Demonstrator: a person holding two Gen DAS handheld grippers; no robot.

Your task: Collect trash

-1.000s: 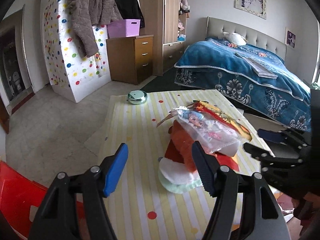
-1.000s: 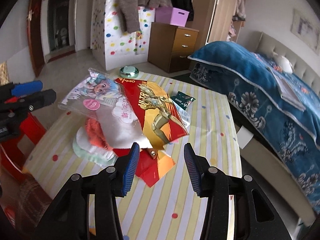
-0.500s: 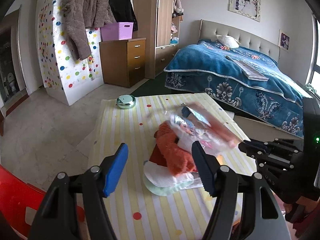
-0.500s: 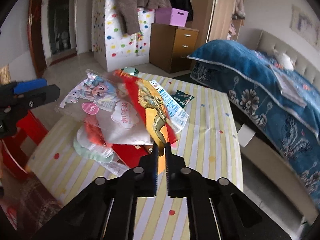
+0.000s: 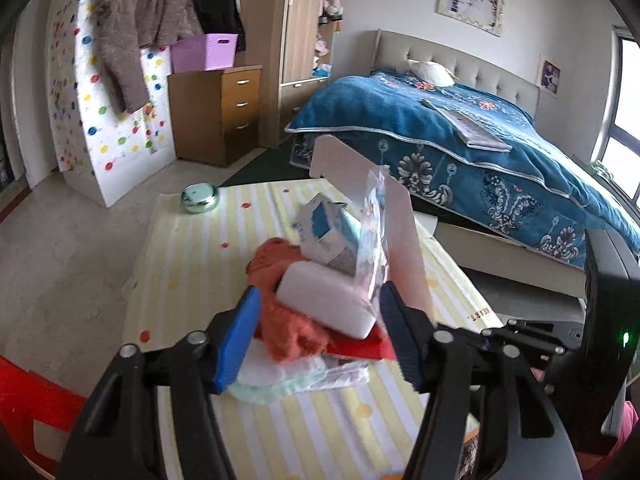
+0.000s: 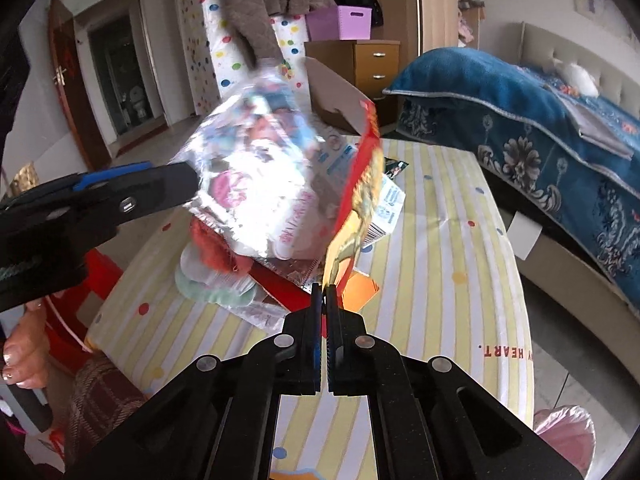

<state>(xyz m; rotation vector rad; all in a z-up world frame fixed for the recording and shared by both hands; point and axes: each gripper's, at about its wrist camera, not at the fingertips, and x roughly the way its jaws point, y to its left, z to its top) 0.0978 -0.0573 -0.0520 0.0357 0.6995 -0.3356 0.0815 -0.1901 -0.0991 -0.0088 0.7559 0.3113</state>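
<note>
A pile of trash lies on the striped table [image 5: 192, 264]. My right gripper [image 6: 325, 294] is shut on the edge of a red and gold flat box [image 6: 356, 204] and tilts it upright; its white back [image 5: 400, 224] shows in the left wrist view. A clear cartoon-print bag [image 6: 260, 172] leans against it. Under it are a blue and white carton [image 5: 324, 236], a white block [image 5: 328, 304], an orange fuzzy cloth [image 5: 280, 320] and pale round pads [image 5: 272, 384]. My left gripper [image 5: 320, 336] is open and empty, its jaws on either side of the pile's near end.
A small green round tin [image 5: 199, 198] sits at the table's far edge. A dark green sachet [image 6: 394, 168] lies behind the box. A red chair [image 5: 28, 400] is at the left, a pink bag [image 6: 564, 436] at lower right, the bed [image 5: 460, 140] beyond the table.
My right gripper closed on the box edge and lifted it from flat to upright, uncovering the carton and white block. My left gripper moved closer to the pile.
</note>
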